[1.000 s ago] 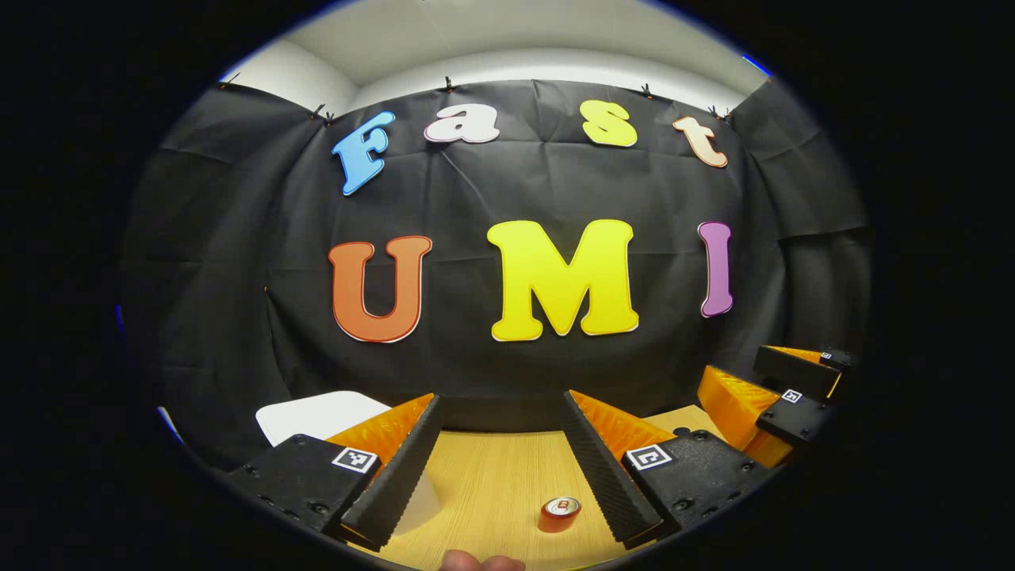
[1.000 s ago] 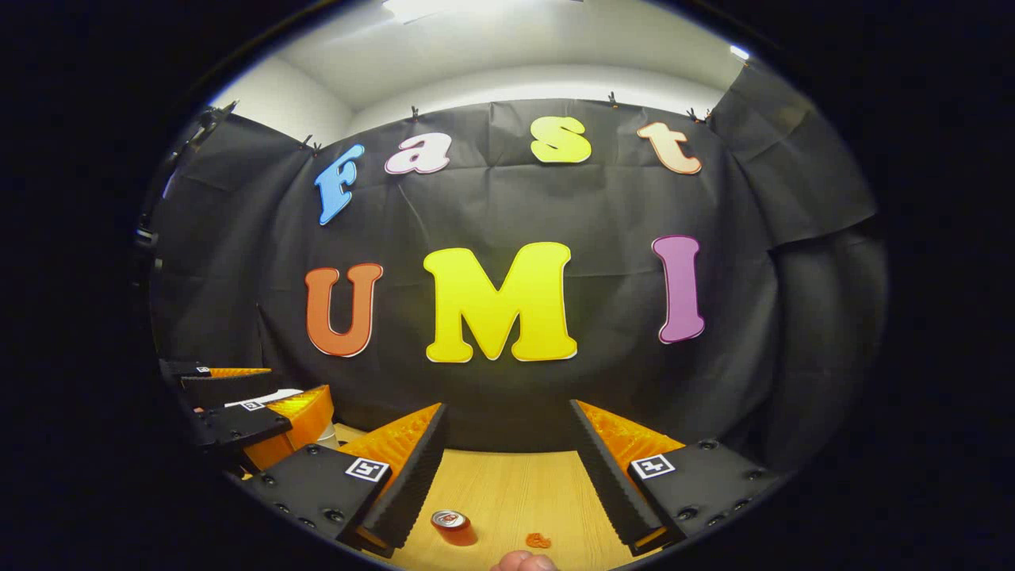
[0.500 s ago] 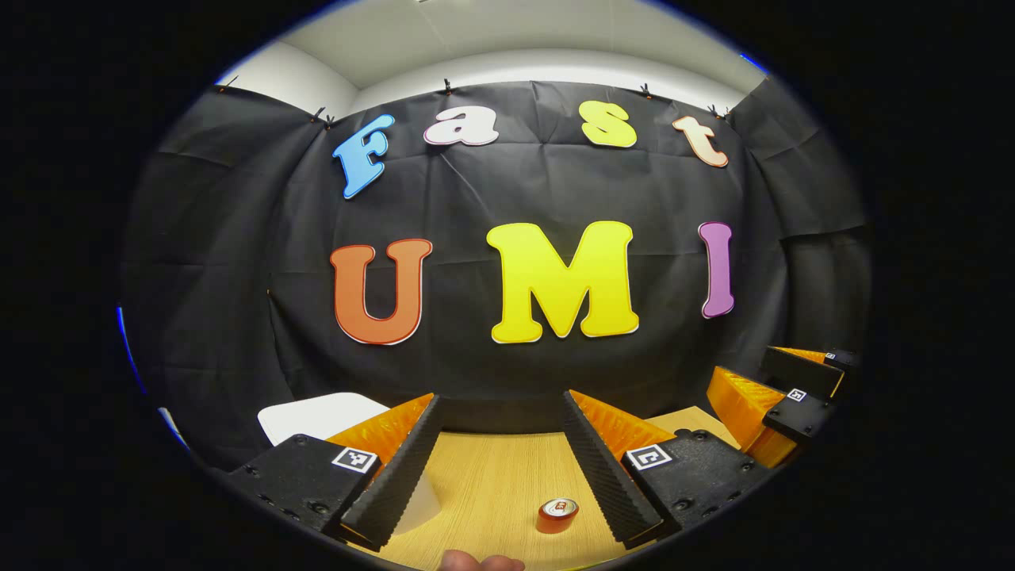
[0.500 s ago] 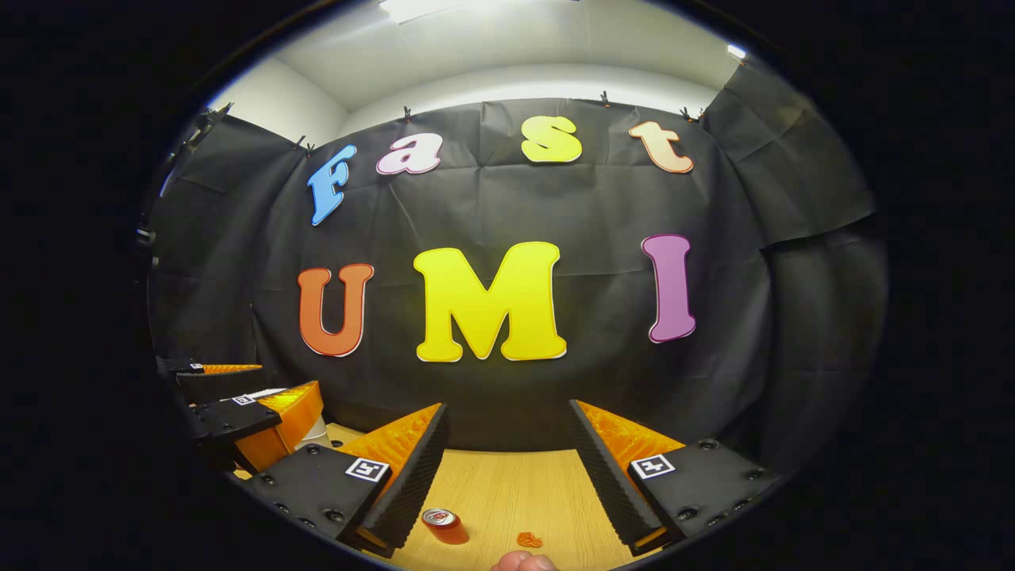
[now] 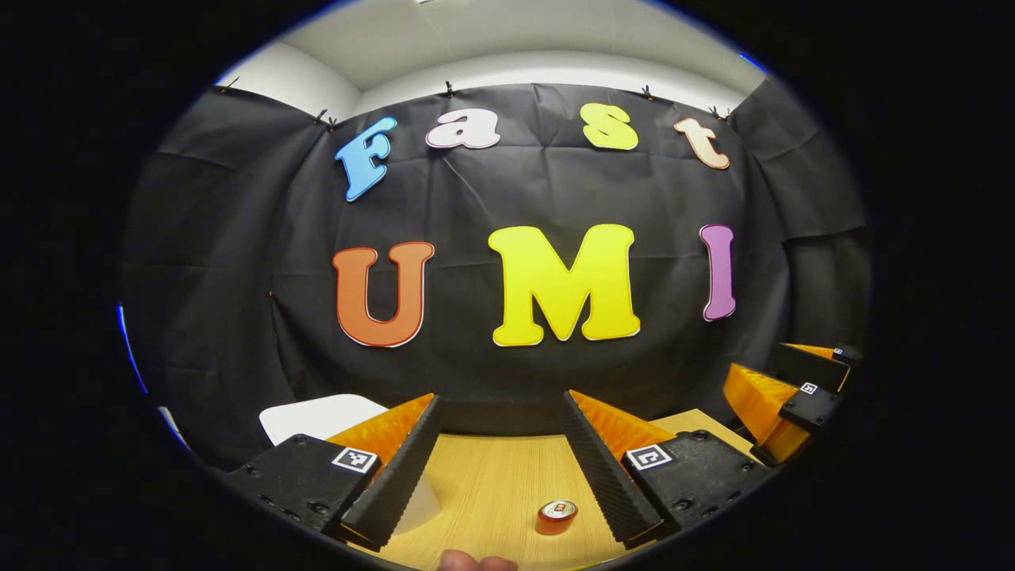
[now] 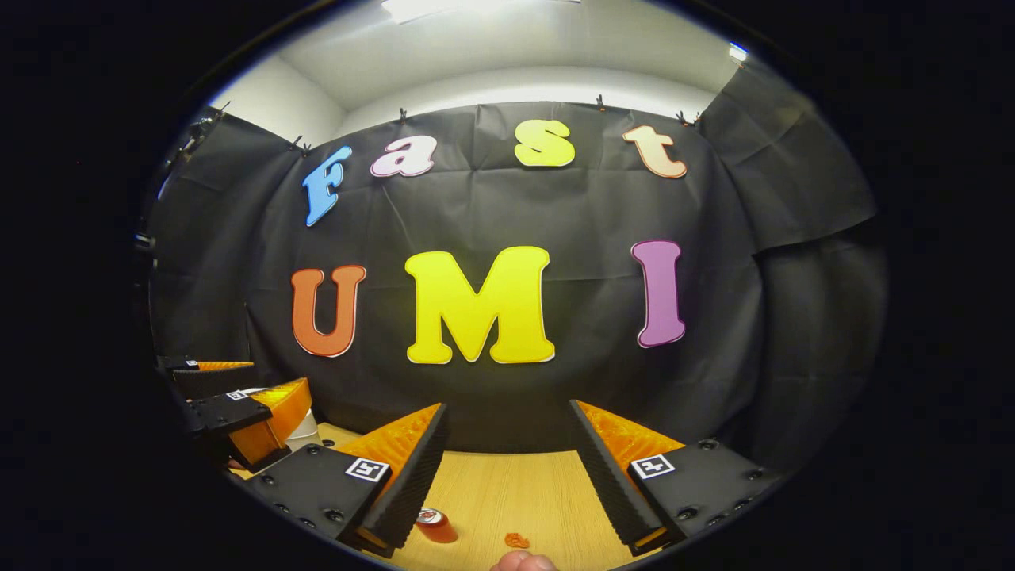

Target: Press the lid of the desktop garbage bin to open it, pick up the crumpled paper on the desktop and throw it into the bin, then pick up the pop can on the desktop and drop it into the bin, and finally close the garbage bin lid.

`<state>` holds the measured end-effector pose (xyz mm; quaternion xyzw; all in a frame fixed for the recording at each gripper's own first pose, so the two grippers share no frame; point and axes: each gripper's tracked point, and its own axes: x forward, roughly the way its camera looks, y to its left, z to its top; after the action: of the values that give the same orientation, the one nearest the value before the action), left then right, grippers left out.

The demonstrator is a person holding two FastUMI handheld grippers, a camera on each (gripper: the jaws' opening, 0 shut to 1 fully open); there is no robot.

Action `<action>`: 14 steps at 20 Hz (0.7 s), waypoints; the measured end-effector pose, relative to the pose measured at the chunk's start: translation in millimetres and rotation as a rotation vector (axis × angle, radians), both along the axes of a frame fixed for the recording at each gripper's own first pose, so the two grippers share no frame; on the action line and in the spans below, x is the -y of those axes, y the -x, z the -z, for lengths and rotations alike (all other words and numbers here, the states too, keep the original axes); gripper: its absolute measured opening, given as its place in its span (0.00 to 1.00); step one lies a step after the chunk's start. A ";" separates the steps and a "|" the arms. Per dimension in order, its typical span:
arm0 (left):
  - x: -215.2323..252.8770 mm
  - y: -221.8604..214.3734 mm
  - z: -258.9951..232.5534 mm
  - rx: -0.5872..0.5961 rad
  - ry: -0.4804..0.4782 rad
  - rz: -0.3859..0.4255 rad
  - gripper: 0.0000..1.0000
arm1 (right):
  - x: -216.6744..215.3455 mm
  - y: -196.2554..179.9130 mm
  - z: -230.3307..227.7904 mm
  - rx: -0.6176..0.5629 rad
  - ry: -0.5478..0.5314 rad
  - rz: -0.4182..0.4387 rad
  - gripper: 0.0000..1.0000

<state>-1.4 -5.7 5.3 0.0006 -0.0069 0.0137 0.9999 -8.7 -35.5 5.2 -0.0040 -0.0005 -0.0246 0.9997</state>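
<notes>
- Left gripper (image 5: pixel 501 460) is held above the table (image 5: pixel 492 476), jaws wide apart, nothing between them.
- Right gripper (image 6: pixel 507 468) likewise: jaws wide, empty, raised over the table.
- Pop can (image 5: pixel 557 516) stands upright on the table, near the left gripper's right finger but apart from it.
- Bin (image 5: pixel 317 414), white, sits left of the can, partly hidden behind the left gripper's left finger; its lid looks flat and closed, though I cannot tell for sure.
- Small orange scrap (image 6: pixel 516 540) lies on the table right of the can; probably the crumpled paper, too small to confirm.
- Judgement: the opening step is not yet done. The next move calls for lowering the left gripper onto the bin lid and pressing.
</notes>
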 end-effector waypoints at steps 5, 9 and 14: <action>-1.4 -0.3 7.8 -0.017 -0.002 -0.009 0.98 | 6.0 2.4 5.8 -0.016 0.004 0.012 0.94; 0.0 -1.5 16.7 -0.034 -0.002 -0.008 0.98 | 6.4 5.9 13.4 -0.030 0.016 0.015 0.94; -10.2 -6.2 31.4 -0.064 0.019 -0.041 0.98 | 10.5 8.6 18.9 -0.046 0.033 0.020 0.94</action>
<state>4.8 4.6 -26.1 -0.0081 0.0253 0.0342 0.9991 -17.2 -46.0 -13.7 -0.0211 0.0223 -0.0343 0.9989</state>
